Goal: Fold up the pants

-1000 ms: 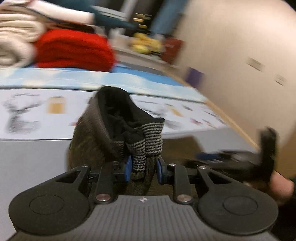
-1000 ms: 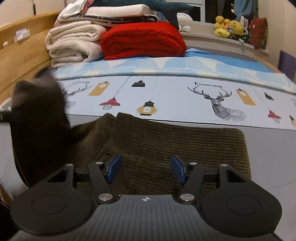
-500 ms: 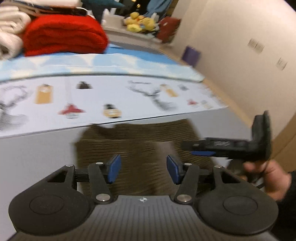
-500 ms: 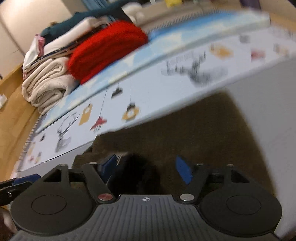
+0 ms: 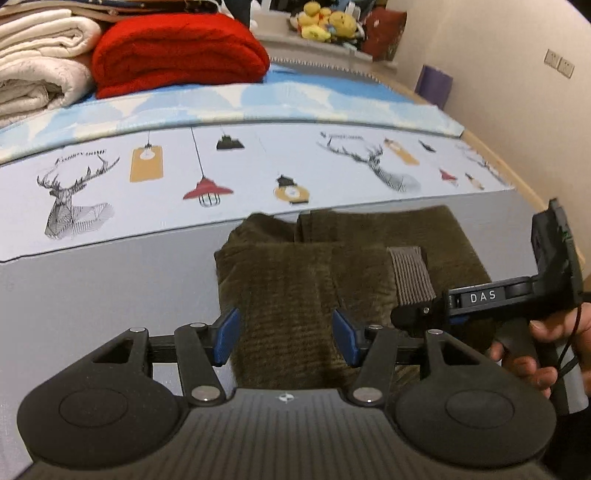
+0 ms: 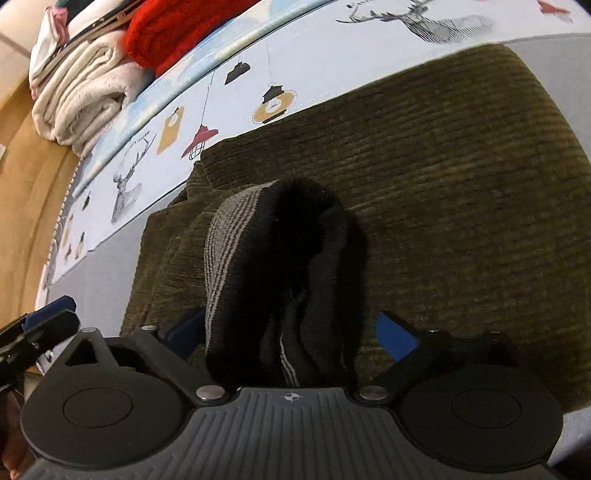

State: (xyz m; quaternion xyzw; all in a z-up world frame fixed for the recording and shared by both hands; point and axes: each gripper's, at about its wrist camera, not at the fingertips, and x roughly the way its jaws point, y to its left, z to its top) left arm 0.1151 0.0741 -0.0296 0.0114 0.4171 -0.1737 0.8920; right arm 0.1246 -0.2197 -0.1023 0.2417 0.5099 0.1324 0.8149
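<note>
Olive corduroy pants lie folded on the grey bed cover, with a grey striped waistband showing at their right. My left gripper is open and empty just above the near fold. My right gripper is open, and the black-lined striped waistband bunches up between its spread fingers, over the pants. In the left wrist view the right gripper sits at the waistband's right edge, held by a hand.
A printed light-blue sheet with deer and lamps lies beyond the pants. Folded red and cream blankets are stacked at the back left. Plush toys sit on a far shelf. A wall runs along the right.
My left gripper has let go of the waistband it held up, and the pants now lie folded over. My right gripper moved in low over the waistband.
</note>
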